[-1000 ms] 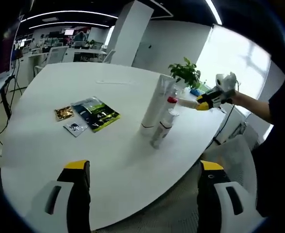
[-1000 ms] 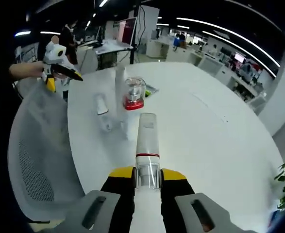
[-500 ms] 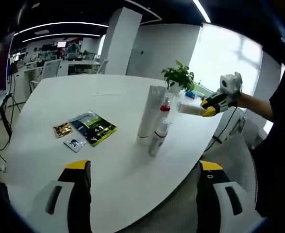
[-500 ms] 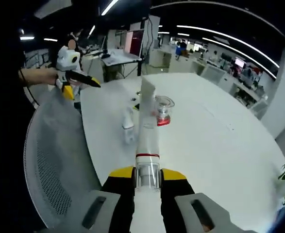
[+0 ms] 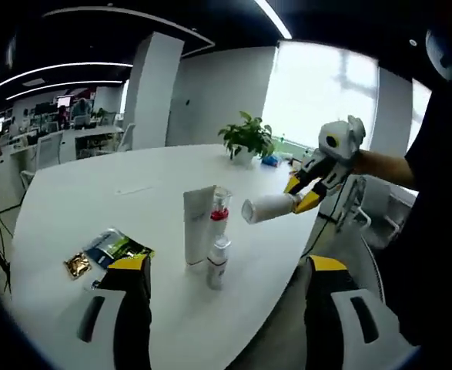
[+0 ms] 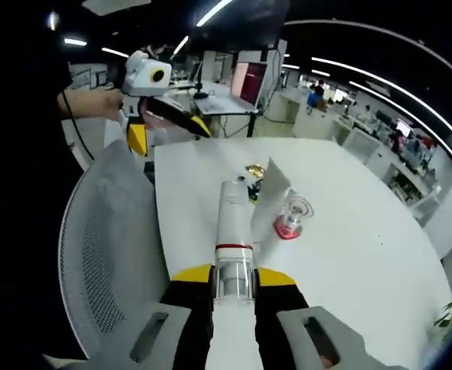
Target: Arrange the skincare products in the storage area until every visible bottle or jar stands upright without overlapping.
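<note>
I have the white bottle [image 6: 232, 231] pinched between my right gripper's [image 6: 233, 287] jaws, which are closed on its clear end, so it lies level along them and off the table [image 6: 349, 231]. In the left gripper view the same bottle [image 5: 270, 206] hangs in the air just past the table's near edge, over the floor side. On the table stand three more products in a tight cluster: a tall white tube [image 5: 199, 236], a clear bottle with a red collar [image 5: 220, 213] right beside it, and a small white bottle [image 5: 217, 263] in front, nearest the edge. All three are upright; whether they touch I cannot tell. My left gripper [image 5: 224, 289] is wide open with nothing between its jaws, low before the table's near edge. Flat sachets [image 5: 106, 250] lie apart to the left. Beyond the cluster the tabletop runs bare to a potted plant [image 5: 246, 137] at the far edge — a mesh chair [image 6: 110, 254] stands against the near side
</note>
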Tool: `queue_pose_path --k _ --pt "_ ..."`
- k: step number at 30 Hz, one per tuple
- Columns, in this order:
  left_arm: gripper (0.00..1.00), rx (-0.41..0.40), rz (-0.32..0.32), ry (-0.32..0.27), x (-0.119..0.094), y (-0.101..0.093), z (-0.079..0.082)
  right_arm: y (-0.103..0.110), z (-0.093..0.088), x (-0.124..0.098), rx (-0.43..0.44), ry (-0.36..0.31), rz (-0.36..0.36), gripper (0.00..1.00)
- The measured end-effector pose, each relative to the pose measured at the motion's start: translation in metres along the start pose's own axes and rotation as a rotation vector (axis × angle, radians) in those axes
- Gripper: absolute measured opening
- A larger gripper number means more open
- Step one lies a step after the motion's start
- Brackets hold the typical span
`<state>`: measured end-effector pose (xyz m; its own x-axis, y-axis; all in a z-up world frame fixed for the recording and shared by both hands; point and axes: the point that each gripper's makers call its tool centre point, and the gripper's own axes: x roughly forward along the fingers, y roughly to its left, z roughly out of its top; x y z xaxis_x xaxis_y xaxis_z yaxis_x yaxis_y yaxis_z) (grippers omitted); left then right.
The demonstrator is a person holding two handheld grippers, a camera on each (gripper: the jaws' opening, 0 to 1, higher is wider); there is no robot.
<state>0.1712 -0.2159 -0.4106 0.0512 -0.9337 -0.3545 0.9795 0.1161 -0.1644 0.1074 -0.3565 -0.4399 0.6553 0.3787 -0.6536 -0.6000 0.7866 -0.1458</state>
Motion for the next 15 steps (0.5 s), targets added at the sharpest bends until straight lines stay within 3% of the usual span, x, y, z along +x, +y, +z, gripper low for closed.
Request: queue_pose_path --k 5,10,15 --pt "0.67 0.043 -0.035 -0.021 0.006 -0.008 0.014 0.009 0.019 0.001 -0.05 -0.021 0.037 0.09" --pt "0.64 0.139 -0.082 -0.044 0.011 -0.019 0.031 0.016 0.031 0.002 -0.093 -0.022 0.068 0.09" --pt "0.6 0.186 -0.111 -0.042 0.02 -0.025 0.038 0.028 0.043 0.005 -0.16 -0.02 0.118 0.09"
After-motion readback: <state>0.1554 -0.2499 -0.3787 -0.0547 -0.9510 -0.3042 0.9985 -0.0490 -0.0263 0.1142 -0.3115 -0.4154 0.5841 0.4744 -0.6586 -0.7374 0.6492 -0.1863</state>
